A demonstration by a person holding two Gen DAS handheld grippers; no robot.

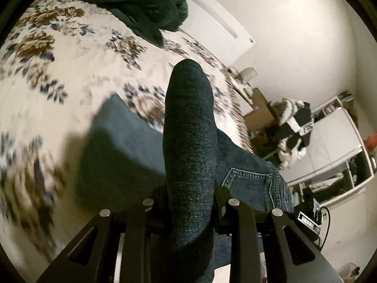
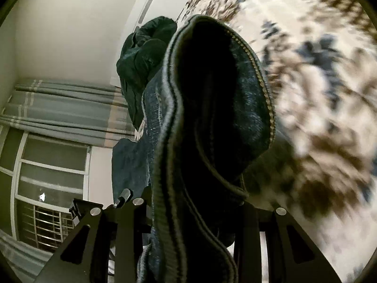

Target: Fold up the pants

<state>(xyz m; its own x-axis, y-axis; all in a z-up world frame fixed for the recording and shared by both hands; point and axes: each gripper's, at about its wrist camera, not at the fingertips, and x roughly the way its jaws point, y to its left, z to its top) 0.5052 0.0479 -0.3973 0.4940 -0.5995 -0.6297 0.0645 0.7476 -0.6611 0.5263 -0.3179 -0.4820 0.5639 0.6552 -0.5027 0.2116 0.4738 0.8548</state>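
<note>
Dark blue jeans (image 1: 188,141) are held up over a bed with a floral sheet (image 1: 70,75). My left gripper (image 1: 189,195) is shut on a fold of the jeans that bulges up between its jaws; a back pocket (image 1: 247,181) hangs to the right. My right gripper (image 2: 198,202) is shut on the jeans (image 2: 212,94) at a stitched hem or waistband edge that loops up in front of the camera. The fingertips of both grippers are hidden by the denim.
A heap of dark green clothing (image 1: 141,2) lies at the far side of the bed, and it also shows in the right wrist view (image 2: 141,54). Boxes and clutter (image 1: 289,127) and a white shelf unit (image 1: 341,141) stand beside the bed. A curtained window (image 2: 59,118) is at left.
</note>
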